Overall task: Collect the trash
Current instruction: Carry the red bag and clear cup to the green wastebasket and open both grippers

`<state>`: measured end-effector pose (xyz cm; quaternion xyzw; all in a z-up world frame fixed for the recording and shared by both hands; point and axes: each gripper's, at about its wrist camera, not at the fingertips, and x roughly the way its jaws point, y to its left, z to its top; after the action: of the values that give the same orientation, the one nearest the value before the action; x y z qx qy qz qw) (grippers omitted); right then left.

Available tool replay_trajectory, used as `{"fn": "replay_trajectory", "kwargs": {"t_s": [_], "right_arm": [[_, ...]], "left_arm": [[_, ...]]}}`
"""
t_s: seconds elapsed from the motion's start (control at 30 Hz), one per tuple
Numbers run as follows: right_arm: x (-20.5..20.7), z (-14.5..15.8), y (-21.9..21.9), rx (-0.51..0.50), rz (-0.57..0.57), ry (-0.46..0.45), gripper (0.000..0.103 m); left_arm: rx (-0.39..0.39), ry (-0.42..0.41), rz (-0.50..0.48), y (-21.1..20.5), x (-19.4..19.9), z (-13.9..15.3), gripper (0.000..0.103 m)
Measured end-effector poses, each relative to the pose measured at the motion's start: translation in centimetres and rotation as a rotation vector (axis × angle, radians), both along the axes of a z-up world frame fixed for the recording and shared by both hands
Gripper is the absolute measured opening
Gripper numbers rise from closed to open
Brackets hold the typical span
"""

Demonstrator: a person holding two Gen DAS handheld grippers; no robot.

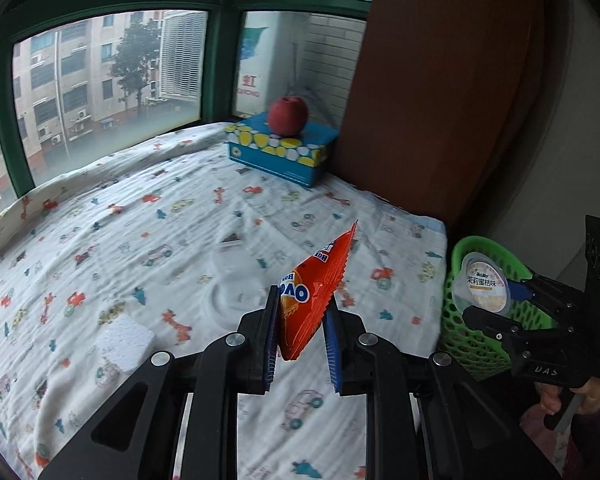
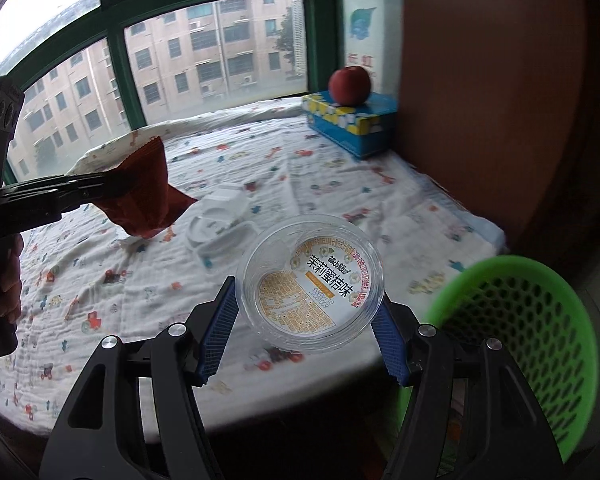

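Carry step: left gripper [image 1: 300, 320] pinches orange wrapper [image 1: 315, 296], right gripper [image 2: 307, 316] clamps clear cup [image 2: 309, 284] — next, release over green basket [image 2: 539, 320] at 3 o'clock.

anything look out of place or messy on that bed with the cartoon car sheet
A few things. A red apple sits on top of the blue and yellow tissue box by the window, an odd perch. A white foam block and clear plastic packaging lie loose on the printed sheet. Nothing looks spilled.
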<state>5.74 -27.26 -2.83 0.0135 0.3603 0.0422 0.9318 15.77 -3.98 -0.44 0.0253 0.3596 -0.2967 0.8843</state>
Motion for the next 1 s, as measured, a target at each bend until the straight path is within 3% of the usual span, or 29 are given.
{"fn": "replay_trajectory", "kwargs": {"t_s": [0.47, 0.83, 1.0], "right_arm": [[-6.0, -0.6, -9.8, 0.007, -0.233, 0.011, 0.063], [-7.9, -1.5, -13.3, 0.02, -0.307, 0.038, 0.064], [-8.9, -1.5, -14.5, 0.025, -0.333, 0.031, 0.071]], "left_arm": [[-0.03, -0.004, -0.192, -8.4, -3.3, 1.1, 0.019], [-0.027, -0.002, -0.331, -15.6, -5.3, 1.4, 0.019], [-0.021, 0.002, -0.381, -18.4, -6.1, 1.3, 0.019]]}}
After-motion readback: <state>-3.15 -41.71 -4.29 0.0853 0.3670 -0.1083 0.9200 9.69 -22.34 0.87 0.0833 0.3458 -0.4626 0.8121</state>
